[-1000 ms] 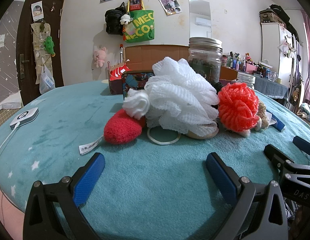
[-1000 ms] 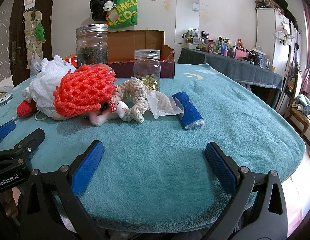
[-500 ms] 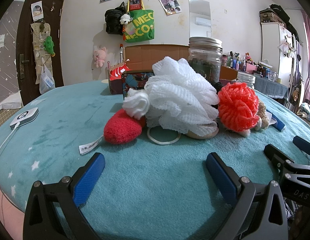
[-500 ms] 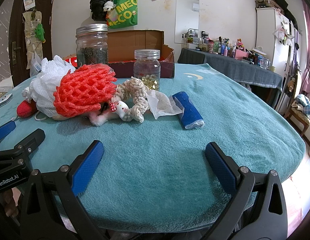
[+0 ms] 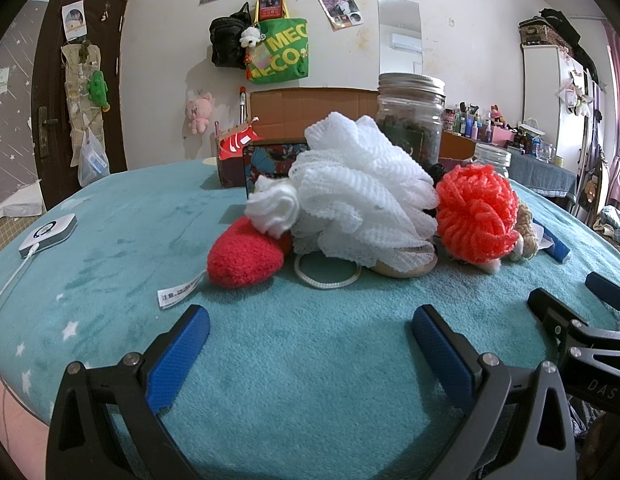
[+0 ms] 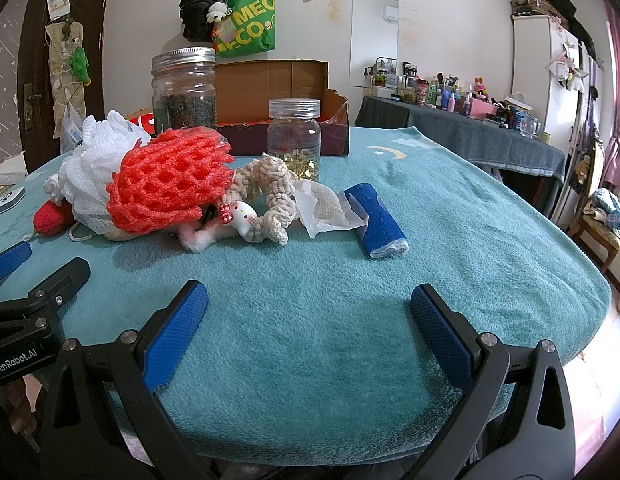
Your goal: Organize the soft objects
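A pile of soft things lies mid-table: a white mesh bath pouf (image 5: pixel 362 196) with a cord loop, a red knitted piece (image 5: pixel 241 258) with a white tag, a red foam net (image 5: pixel 476 216) (image 6: pixel 169 184), a beige knitted scrunchie (image 6: pixel 269 200), a white cat charm (image 6: pixel 243 216), a white mesh bag (image 6: pixel 326 212) and a rolled blue cloth (image 6: pixel 380 226). My left gripper (image 5: pixel 310 340) is open and empty, short of the pile. My right gripper (image 6: pixel 307 316) is open and empty, nearer than the blue cloth.
A teal plush cover (image 6: pixel 450 208) tops the round table. Two jars (image 6: pixel 183 88) (image 6: pixel 295 136) and an open cardboard box (image 6: pixel 277 80) stand behind the pile. A white charger (image 5: pixel 49 232) with cable lies far left. Chair and cluttered side table to the right.
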Available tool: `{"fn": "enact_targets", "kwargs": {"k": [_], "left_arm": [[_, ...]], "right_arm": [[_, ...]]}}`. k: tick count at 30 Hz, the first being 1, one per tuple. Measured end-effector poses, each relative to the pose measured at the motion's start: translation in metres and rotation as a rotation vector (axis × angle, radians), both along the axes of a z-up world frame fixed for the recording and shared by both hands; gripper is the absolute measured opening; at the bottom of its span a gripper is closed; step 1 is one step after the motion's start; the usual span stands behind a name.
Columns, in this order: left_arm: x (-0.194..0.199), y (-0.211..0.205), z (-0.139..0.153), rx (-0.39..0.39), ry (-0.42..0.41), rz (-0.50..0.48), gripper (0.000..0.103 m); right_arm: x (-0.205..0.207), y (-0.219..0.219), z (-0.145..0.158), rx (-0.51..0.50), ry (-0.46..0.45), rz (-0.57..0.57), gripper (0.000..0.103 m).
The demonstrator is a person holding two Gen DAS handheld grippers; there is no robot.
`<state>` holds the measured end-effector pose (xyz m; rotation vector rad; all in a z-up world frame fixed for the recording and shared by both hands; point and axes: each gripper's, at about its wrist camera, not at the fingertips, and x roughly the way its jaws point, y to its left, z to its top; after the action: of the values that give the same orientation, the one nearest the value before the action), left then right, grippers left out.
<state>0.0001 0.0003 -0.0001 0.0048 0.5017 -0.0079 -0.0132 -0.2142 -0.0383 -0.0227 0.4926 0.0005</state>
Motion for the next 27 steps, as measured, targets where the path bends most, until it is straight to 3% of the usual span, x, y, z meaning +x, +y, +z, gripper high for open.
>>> {"fn": "enact_targets", "kwargs": {"k": [12, 19, 27], "left_arm": [[0.001, 0.006, 0.009, -0.010, 0.004, -0.024, 0.103], [0.002, 0.001, 0.036, -0.002, -0.050, -0.064, 0.103], [0.029, 0.007, 0.068, -0.041, -0.035, -0.142, 0.103]], "right_arm": [[0.004, -0.002, 0.004, 0.023, 0.028, 0.011, 0.103], [0.009, -0.013, 0.042, 0.059, -0.027, 0.002, 0.103], [0.027, -0.020, 0.073, 0.092, -0.068, 0.032, 0.103]]}}
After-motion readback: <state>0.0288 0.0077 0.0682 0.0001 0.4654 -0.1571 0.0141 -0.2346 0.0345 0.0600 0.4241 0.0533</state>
